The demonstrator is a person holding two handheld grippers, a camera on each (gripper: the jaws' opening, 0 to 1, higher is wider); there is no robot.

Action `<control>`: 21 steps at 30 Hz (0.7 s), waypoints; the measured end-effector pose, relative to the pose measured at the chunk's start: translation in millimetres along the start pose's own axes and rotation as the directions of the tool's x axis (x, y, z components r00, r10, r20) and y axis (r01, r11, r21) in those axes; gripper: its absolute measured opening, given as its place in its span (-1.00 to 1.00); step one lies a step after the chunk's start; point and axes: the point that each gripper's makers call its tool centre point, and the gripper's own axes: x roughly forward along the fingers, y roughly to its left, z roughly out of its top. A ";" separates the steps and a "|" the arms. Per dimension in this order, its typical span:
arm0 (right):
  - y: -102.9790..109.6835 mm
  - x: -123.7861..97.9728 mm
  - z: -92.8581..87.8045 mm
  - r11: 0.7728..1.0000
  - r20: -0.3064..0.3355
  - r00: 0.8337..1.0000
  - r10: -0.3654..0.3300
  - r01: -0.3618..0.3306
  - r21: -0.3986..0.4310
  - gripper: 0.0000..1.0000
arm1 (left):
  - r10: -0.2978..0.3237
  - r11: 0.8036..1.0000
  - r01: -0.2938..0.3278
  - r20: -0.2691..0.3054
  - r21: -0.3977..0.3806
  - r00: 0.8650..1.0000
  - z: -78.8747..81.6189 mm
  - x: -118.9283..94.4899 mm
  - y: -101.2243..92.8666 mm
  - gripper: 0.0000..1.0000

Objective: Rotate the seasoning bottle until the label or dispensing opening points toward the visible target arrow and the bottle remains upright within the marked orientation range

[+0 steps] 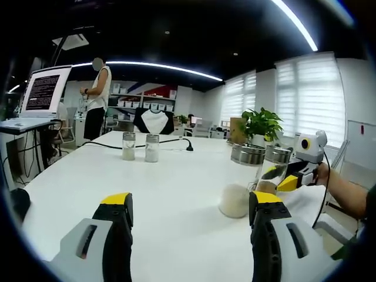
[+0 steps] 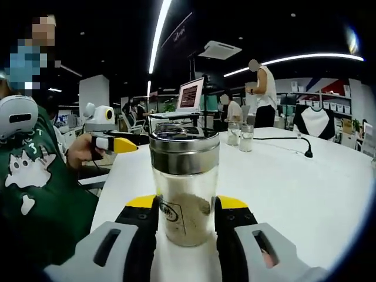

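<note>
The right gripper (image 2: 187, 220) pinched the seasoning bottle (image 2: 185, 182) low on its glass body, both jaws touching its sides, the bottle upright on the white table (image 2: 305, 188). Glass and a steel cap (image 2: 184, 151) suggested a stiff, slippery, breakable thing, bottom-weighted by powder; a low hold seemed sound. The left gripper (image 1: 191, 205) stood spread over bare tabletop, a second jar (image 1: 238, 185) just beside its right jaw. Far off stood two small shakers (image 1: 140, 146); open room lay between.

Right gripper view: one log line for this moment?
right gripper: shut on brown-powder bottle | bottle: upright on table | left gripper: open, empty | white-powder bottle: untouched
</note>
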 end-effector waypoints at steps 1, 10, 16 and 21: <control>-0.2 0.0 0.0 1.000 0.000 1.000 -0.002 0.002 0.002 -0.27 | -0.001 1.000 0.001 -0.001 -0.001 1.000 -0.3 0.1 -0.4 0.71; -1.2 0.3 0.4 0.999 -0.013 0.999 -0.032 0.032 0.001 -0.27 | -0.006 1.000 0.006 -0.001 0.001 1.000 -0.2 0.1 -2.4 0.71; -1.4 0.6 -0.1 0.998 -0.019 0.998 -0.067 0.067 0.003 -0.28 | -0.008 1.000 0.008 -0.002 0.001 1.000 -0.5 0.1 -3.1 0.71; -1.9 0.4 -0.4 0.995 -0.018 0.995 -0.100 0.100 0.007 -0.28 | -0.006 1.000 0.006 -0.002 0.000 1.000 -0.6 -0.6 -2.3 0.71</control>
